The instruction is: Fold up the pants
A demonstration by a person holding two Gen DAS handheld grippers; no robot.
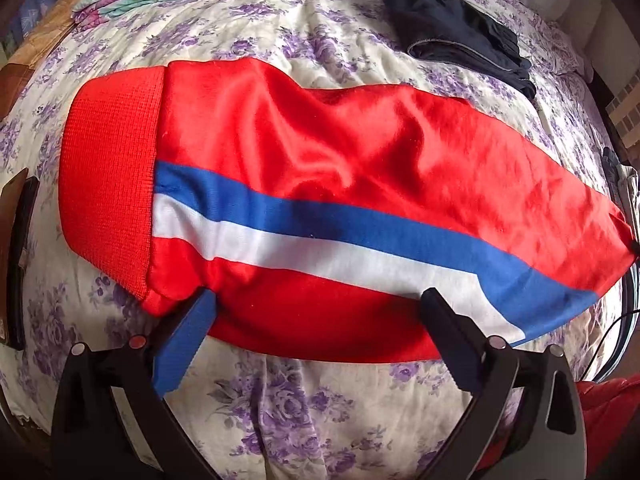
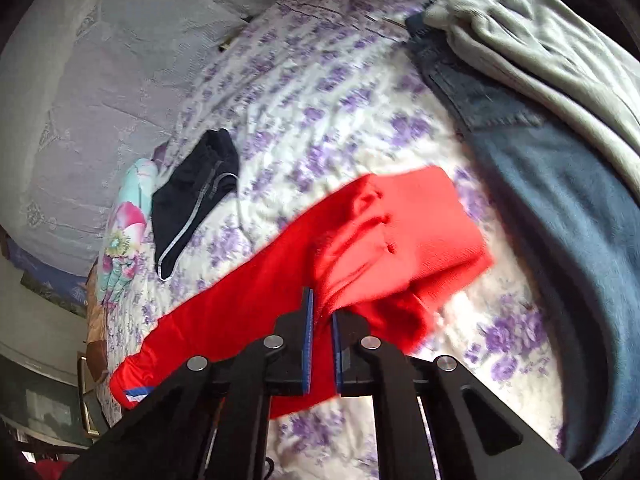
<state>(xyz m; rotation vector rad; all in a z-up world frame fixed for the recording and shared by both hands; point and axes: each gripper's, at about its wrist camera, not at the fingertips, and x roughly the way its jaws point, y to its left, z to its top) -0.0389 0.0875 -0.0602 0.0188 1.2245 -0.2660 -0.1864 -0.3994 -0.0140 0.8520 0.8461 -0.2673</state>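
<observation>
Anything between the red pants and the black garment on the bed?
Nothing. Only bare floral bedspread separates the red pants from the black garment; both wrist views show it.

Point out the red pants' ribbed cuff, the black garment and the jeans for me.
ribbed cuff (image 1: 112,184): left wrist view, knit band's middle.
black garment (image 1: 456,36): left wrist view, folded middle.
jeans (image 2: 560,208): right wrist view, denim leg.

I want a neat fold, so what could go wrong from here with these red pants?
1. The right tongs pinch only a bunched bit of the red pants; pulling may drag them crooked.
2. The left tongs sit open at the leg's edge, gripping nothing, so that end could slide on the floral bedspread.
</observation>
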